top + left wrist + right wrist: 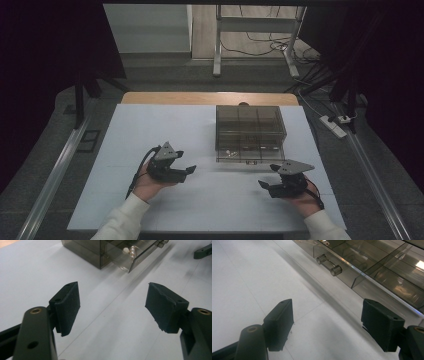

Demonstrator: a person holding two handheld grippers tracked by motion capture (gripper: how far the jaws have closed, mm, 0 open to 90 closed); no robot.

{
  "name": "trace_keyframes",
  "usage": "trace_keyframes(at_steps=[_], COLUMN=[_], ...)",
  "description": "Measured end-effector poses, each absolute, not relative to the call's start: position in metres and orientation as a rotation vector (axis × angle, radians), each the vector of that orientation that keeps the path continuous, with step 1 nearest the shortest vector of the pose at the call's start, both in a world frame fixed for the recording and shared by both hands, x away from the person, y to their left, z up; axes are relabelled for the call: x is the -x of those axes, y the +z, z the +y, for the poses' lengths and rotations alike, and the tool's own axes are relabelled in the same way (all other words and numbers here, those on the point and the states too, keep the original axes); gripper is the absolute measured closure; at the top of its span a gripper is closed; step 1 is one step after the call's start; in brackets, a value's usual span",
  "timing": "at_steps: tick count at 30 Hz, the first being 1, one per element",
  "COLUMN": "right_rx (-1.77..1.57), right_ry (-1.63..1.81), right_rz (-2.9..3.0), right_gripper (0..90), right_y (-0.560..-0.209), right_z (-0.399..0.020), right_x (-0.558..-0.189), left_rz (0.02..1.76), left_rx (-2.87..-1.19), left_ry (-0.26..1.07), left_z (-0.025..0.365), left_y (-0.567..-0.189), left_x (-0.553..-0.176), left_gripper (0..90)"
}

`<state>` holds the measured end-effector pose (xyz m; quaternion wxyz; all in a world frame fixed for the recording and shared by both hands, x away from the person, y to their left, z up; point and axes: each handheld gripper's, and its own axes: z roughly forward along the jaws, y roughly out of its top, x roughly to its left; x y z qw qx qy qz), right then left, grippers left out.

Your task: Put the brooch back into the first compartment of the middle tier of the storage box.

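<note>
Drawer box (250, 131) set toward the far right of the counter (150, 125), bottom drawer (248, 155) pulled out, left hand-held gripper (192, 170) open, empty, right hand-held gripper (264, 186) open, empty, bare counter between them.

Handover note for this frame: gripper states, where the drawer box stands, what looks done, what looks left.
Left gripper: open, nothing between the jaws, low over the white table, left of the drawer box.
Right gripper: open, empty, in front of the box's right corner.
Bottom drawer: pulled out; small silvery parts at its left end; handle free.
Left to do: probably push the drawer shut, or pick parts out.
</note>
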<state>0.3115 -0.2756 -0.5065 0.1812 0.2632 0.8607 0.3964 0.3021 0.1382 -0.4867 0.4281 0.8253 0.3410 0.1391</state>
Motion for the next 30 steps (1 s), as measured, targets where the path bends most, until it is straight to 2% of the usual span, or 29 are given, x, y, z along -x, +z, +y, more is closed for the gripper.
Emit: trace_keyframes(at_steps=[16, 30], right_rx=[-0.74, -0.742], right_ry=[1.122, 1.122], right_rz=[2.429, 2.426], right_gripper=[25.8, 25.8], right_y=[-0.506, -0.506], right_z=[-0.275, -0.276], right_x=[-0.312, -0.312], left_rz=[0.963, 1.019], left_rx=[-2.015, -2.022], left_ry=[0.364, 0.393], left_z=[0.183, 0.207], left_y=[-0.5, -0.514], left_x=[-0.278, -0.258], left_gripper=[26.5, 25.6])
